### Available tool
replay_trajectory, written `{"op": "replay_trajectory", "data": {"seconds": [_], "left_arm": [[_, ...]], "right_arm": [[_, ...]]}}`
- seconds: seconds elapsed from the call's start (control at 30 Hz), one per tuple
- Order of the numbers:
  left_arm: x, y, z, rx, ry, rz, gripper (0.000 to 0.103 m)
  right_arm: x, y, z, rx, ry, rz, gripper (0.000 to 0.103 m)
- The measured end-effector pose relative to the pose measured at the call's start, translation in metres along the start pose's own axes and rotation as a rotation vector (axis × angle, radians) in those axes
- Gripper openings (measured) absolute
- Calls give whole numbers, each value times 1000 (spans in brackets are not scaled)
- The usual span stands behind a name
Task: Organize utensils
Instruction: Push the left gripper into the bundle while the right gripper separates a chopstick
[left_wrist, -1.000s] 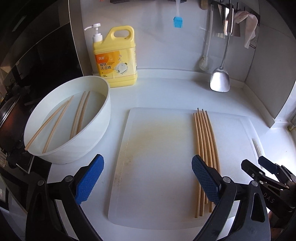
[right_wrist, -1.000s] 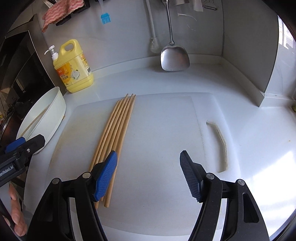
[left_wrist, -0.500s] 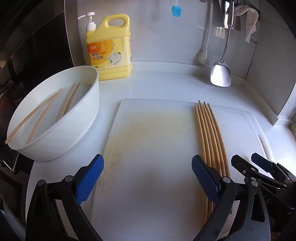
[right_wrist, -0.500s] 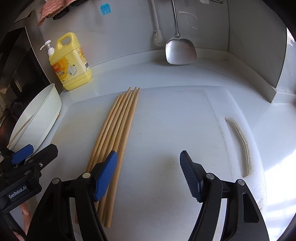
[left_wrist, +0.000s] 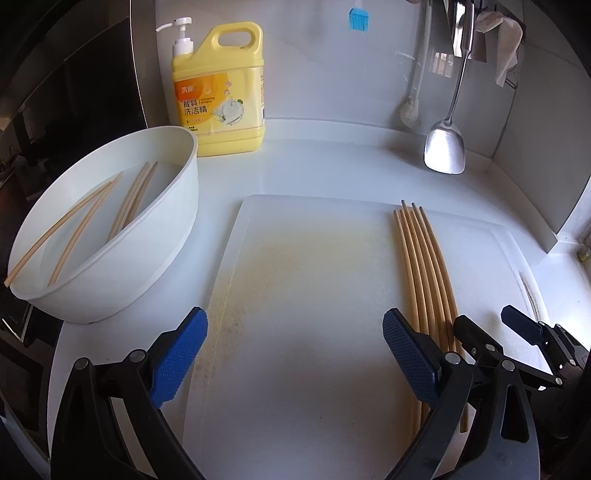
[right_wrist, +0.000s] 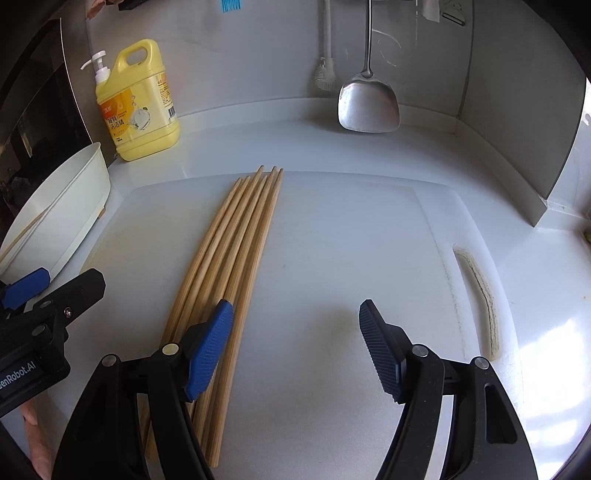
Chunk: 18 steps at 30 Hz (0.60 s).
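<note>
Lying side by side on the white cutting board (left_wrist: 314, 295), a bundle of wooden chopsticks (right_wrist: 236, 251) runs lengthwise along the board's right half in the left wrist view, tips toward the back wall. More chopsticks (left_wrist: 129, 199) rest inside the white bowl (left_wrist: 155, 258), which stands on the counter just left of the board. The left gripper (left_wrist: 295, 354) hangs over the board's near edge with its blue pads wide apart and nothing between them; its right pad sits in front of the near part of the bundle. The right gripper (right_wrist: 295, 343) is likewise spread wide over bare board, empty, its left pad (right_wrist: 208, 350) over the near end of the bundle; whether it touches the sticks cannot be told. Behind the bowl a yellow detergent bottle (left_wrist: 221, 92) with a pump stands against the wall. A metal spatula (left_wrist: 445, 147), a white brush (left_wrist: 412, 110) and a blue brush (left_wrist: 358, 18) hang on the wall beyond the board
</note>
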<state>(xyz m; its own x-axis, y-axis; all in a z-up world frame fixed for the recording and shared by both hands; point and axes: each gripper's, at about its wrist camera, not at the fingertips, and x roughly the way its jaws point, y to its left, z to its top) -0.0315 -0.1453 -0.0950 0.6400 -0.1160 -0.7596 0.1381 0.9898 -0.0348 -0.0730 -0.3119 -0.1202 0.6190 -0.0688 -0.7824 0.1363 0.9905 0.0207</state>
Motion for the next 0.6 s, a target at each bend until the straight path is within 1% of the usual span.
{"op": "replay_trajectory", "data": {"seconds": [0.23, 0.37, 0.5, 0.57, 0.6], "left_arm": [[3, -1, 1, -1, 6, -5, 94], [6, -7, 2, 11, 16, -20, 94], [6, -12, 3, 16, 12, -27, 94], [8, -13, 3, 17, 14, -29, 94], [8, -14, 3, 17, 16, -30, 94]], "right_arm": [[-1, 8, 2, -72, -5, -56, 67], [-3, 14, 4, -134, -3, -124, 67], [-5, -2, 5, -91, -7, -121, 67], [-6, -6, 5, -85, -16, -137, 67], [-7, -8, 6, -82, -26, -120, 67]]}}
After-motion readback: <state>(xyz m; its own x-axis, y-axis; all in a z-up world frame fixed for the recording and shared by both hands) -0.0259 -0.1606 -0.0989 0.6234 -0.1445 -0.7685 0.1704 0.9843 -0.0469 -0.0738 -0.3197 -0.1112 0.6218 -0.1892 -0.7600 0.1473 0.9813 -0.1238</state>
